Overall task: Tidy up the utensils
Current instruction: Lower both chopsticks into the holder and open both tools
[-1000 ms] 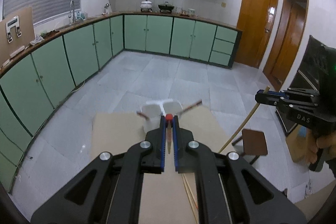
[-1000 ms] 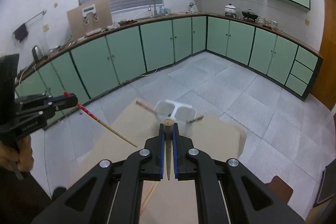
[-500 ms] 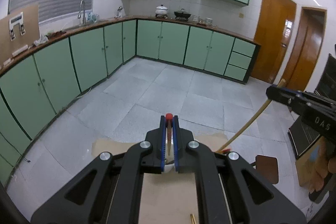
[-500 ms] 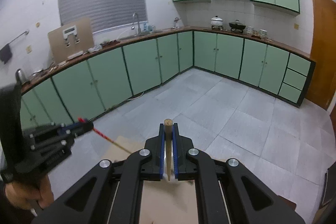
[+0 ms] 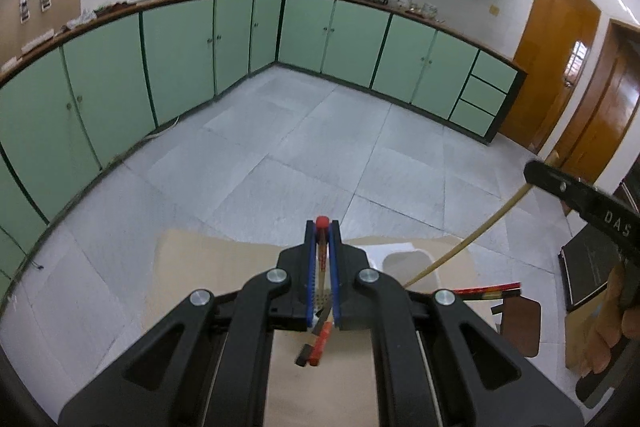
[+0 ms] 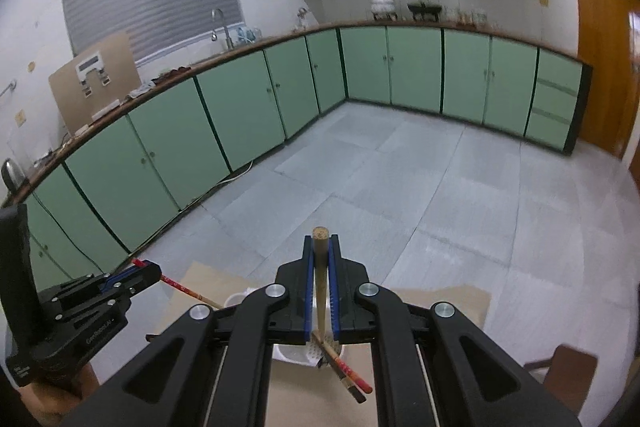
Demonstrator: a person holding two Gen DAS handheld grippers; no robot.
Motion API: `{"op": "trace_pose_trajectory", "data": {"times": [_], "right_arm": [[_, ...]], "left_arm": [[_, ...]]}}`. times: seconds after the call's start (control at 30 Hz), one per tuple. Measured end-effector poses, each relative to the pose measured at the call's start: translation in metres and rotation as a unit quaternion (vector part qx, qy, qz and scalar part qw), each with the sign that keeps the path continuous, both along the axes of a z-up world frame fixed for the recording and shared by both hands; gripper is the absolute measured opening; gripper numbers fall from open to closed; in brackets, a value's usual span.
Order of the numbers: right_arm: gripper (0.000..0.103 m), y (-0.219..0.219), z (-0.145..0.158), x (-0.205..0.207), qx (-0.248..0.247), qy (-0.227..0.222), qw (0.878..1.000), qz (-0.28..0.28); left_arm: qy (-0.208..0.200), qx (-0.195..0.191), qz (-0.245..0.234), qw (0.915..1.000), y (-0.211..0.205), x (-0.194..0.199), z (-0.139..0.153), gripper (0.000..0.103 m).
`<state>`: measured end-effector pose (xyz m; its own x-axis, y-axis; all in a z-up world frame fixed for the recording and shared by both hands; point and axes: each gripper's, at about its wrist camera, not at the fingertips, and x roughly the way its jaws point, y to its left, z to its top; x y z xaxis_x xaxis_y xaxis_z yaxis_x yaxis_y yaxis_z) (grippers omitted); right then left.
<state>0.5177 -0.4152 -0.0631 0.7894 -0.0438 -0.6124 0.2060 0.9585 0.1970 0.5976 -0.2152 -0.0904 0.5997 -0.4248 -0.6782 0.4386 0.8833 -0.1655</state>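
The left gripper (image 5: 322, 227) is pinched on a red chopstick (image 5: 321, 223), whose lower end runs down toward a white holder (image 5: 404, 255). The right gripper (image 6: 321, 239) is clamped on a tan chopstick (image 6: 320, 267) that slants into the same holder (image 6: 288, 353). More red chopsticks (image 6: 348, 373) jut from the holder over the tan table (image 5: 200, 267). The holder stands near the table's far edge; beyond it lies bare floor (image 5: 280, 155) up to the green cabinets (image 5: 180, 59).

Red-tipped chopstick (image 5: 321, 247) and plain wooden chopstick (image 6: 320, 267) slant into white holder (image 5: 408, 259).
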Motion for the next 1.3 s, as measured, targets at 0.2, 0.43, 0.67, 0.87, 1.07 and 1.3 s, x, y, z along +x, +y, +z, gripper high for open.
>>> {"op": "trace_pose_trajectory", "data": {"times": [0.2, 0.43, 0.67, 0.87, 1.07, 1.3], "right_arm": [[0.022, -0.005, -0.005, -0.018, -0.006, 0.003, 1.0, -0.002], [0.023, -0.004, 0.021, -0.076, -0.025, -0.034, 0.999, 0.005], [0.04, 0.029, 0.001, -0.194, -0.063, -0.094, 0.994, 0.01], [0.045, 0.091, -0.107, -0.302, -0.089, -0.078, 0.993, 0.008], [0.045, 0.175, -0.229, -0.378, -0.084, -0.013, 0.996, 0.024], [0.044, 0.218, -0.269, -0.38, -0.082, 0.028, 0.994, 0.06]], "left_arm": [[-0.021, 0.008, 0.009, 0.9997, 0.013, -0.014, 0.007, 0.038], [-0.067, 0.007, 0.001, 0.9977, 0.045, -0.057, 0.032, 0.055], [-0.152, 0.001, 0.002, 0.9884, 0.104, -0.165, 0.024, 0.088], [-0.184, 0.007, 0.02, 0.9827, 0.144, -0.279, -0.045, 0.094], [-0.197, 0.028, 0.051, 0.9786, 0.17, -0.37, -0.109, 0.096], [-0.157, -0.001, 0.108, 0.9816, 0.211, -0.412, -0.129, 0.097]]}}
